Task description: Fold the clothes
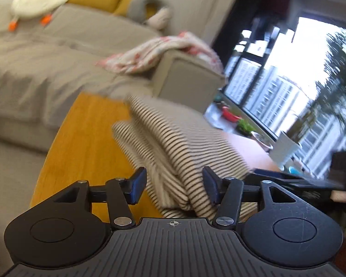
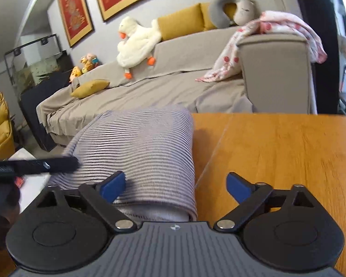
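A: Bare counter (image 2: 277, 152) right of the striped garment (image 2: 145, 152); open passage there.

B: Left side blocked: garment bulks up, the left gripper (image 2: 34, 164) reaches across its edge. Sofa (image 2: 274, 73) stands beyond the far edge.

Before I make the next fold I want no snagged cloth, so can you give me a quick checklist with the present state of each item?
1. Left gripper free of the striped garment: cannot tell; its jaws stand apart with cloth between them, contact unclear.
2. Right gripper released: ok; jaws wide, the garment's edge lies between them ungripped.
3. Garment resting on the wooden table: ok on the right; its left side seems to hang past the table edge, not ok.
4. Garment folded flat: not ok; it looks bunched and rounded.
5. Table surface beside the garment free for spreading: ok.
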A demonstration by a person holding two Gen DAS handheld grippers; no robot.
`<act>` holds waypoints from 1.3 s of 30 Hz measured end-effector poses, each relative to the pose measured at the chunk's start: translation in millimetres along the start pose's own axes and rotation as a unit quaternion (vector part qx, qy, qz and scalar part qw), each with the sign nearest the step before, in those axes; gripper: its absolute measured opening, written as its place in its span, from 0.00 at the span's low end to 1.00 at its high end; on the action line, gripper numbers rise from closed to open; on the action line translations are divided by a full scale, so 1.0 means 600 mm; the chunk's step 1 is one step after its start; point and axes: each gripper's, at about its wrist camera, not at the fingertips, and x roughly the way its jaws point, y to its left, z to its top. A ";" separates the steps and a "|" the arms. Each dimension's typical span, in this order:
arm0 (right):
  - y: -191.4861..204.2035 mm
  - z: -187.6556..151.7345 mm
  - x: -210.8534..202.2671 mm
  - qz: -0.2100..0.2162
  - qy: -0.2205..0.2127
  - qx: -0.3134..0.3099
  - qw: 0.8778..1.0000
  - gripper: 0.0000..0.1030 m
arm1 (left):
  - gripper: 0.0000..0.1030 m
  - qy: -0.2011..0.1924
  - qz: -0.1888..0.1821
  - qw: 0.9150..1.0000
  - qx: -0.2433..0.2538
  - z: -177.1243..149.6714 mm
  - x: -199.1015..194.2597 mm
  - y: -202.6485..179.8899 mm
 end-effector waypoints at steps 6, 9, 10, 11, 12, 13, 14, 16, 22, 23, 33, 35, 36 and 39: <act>0.016 -0.017 -0.035 -0.022 -0.007 -0.027 0.999 1.00 | 0.71 -0.008 0.014 1.000 -0.019 -0.014 0.002 0.016; 0.056 0.011 -0.031 -0.029 -0.017 -0.108 0.994 0.82 | 0.71 -0.015 0.018 0.999 -0.021 -0.018 -0.001 0.014; 0.066 0.030 -0.021 -0.019 -0.009 -0.113 0.993 0.70 | 0.71 -0.017 0.022 0.999 -0.017 -0.019 -0.002 0.012; 0.076 0.050 -0.011 -0.009 -0.001 -0.118 0.993 0.64 | 0.71 -0.018 0.024 0.999 -0.012 -0.019 -0.002 0.010; 0.086 0.069 -0.001 0.001 0.006 -0.123 0.992 0.64 | 0.71 -0.018 0.027 0.999 -0.008 -0.020 -0.003 0.009; 0.096 0.088 0.009 0.011 0.014 -0.128 0.992 0.64 | 0.71 -0.018 0.029 0.999 -0.004 -0.021 -0.004 0.008; 0.112 0.106 0.026 0.016 0.024 -0.147 0.989 0.64 | 0.72 -0.018 0.031 0.999 -0.001 -0.022 -0.006 0.008; 0.146 0.136 0.071 0.019 0.051 -0.185 0.981 0.66 | 0.73 -0.016 0.032 0.999 0.001 -0.024 -0.008 0.009; 0.223 0.130 0.195 -0.050 0.099 -0.311 0.944 0.87 | 0.74 -0.012 0.031 0.999 -0.018 -0.025 -0.013 0.023; 0.229 0.126 0.200 -0.057 0.095 -0.313 0.943 0.88 | 0.74 -0.012 0.032 0.999 -0.022 -0.025 -0.013 0.027; 0.141 0.088 0.089 -0.034 0.062 -0.195 0.978 1.00 | 0.80 -0.018 0.034 0.999 -0.013 -0.030 -0.019 0.020; 0.117 0.067 0.056 -0.033 0.067 -0.181 0.981 1.00 | 0.80 -0.030 0.047 0.998 -0.005 -0.034 -0.024 0.008; 0.105 0.056 0.038 -0.035 0.066 -0.172 0.982 1.00 | 0.80 -0.037 0.054 0.998 0.001 -0.037 -0.028 0.001; 0.071 0.024 -0.014 -0.048 0.050 -0.142 0.987 1.00 | 0.81 -0.059 0.075 0.995 0.009 -0.057 -0.046 -0.027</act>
